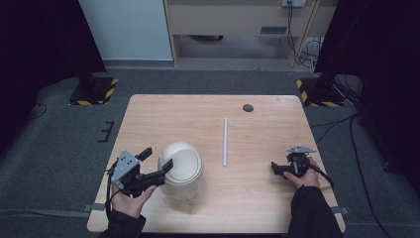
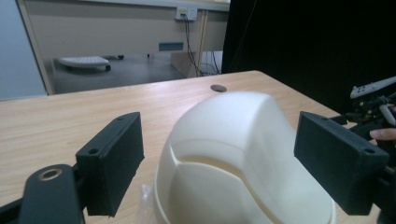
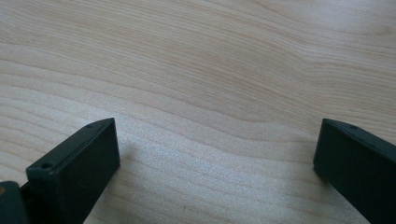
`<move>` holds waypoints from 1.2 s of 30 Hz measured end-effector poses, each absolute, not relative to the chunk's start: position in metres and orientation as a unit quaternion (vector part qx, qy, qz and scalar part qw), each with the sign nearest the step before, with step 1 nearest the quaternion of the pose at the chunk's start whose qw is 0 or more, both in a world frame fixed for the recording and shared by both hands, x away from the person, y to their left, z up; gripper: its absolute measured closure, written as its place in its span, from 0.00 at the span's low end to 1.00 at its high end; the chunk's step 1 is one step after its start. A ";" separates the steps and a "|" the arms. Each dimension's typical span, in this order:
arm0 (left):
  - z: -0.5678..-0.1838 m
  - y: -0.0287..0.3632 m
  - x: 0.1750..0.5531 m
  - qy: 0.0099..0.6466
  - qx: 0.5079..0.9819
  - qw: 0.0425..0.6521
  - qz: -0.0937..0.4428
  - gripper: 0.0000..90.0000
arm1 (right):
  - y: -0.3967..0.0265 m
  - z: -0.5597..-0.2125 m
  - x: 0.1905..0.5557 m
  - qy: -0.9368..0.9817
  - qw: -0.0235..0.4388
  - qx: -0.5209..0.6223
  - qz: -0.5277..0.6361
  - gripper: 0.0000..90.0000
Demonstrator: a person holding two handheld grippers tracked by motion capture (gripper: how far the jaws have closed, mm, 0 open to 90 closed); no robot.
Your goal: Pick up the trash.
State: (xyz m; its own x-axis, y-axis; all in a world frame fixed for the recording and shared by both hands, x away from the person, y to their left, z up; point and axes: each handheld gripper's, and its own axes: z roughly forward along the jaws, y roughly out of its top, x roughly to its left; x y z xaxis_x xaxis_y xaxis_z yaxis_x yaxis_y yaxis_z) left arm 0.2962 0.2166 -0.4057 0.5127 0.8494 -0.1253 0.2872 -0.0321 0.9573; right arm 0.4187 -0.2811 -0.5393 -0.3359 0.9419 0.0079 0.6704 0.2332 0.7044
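Both jaws of the left gripper [image 2: 219, 158] stand apart astride the cream lid [image 2: 243, 158]; it should centre before squeezing. Right gripper [image 1: 287, 167], jaws apart, idles at 3 o'clock.

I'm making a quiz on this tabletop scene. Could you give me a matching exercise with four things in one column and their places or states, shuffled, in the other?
Things:
1. cream domed plastic lid
2. thin white plastic rod
3. small dark round disc
4. right claw

Places or states:
A. near the far edge of the light wooden table
B. between the open jaws of the left claw
C. open, low over bare wood
D. lying straight, mid-table, pointing away from the person

Pairs: 1-B, 2-D, 3-A, 4-C
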 end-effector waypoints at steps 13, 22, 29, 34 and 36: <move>-0.421 0.211 0.297 0.430 0.690 0.531 0.238 0.16 | -0.281 -0.539 0.419 0.755 0.216 0.534 0.314 0.01; -0.423 0.213 0.299 0.431 0.697 0.519 0.240 0.15 | -0.281 -0.539 0.419 0.755 0.217 0.533 0.314 0.01; -0.418 0.214 0.303 0.429 0.698 0.522 0.239 0.17 | -0.281 -0.539 0.419 0.755 0.217 0.533 0.314 0.01; -0.416 0.212 0.308 0.427 0.699 0.525 0.232 0.18 | -0.281 -0.539 0.419 0.755 0.217 0.533 0.314 0.01; -0.415 0.211 0.310 0.425 0.700 0.526 0.229 0.18 | -0.281 -0.539 0.419 0.755 0.217 0.533 0.314 0.01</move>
State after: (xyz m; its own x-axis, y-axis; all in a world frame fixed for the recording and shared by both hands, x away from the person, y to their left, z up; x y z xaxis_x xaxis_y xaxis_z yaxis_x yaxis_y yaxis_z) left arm 0.3096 0.2108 -0.4155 0.5329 0.8367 -0.1262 0.3549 -0.0856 0.9310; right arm 0.4186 -0.2811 -0.5393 -0.3377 0.9412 0.0071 0.6692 0.2348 0.7050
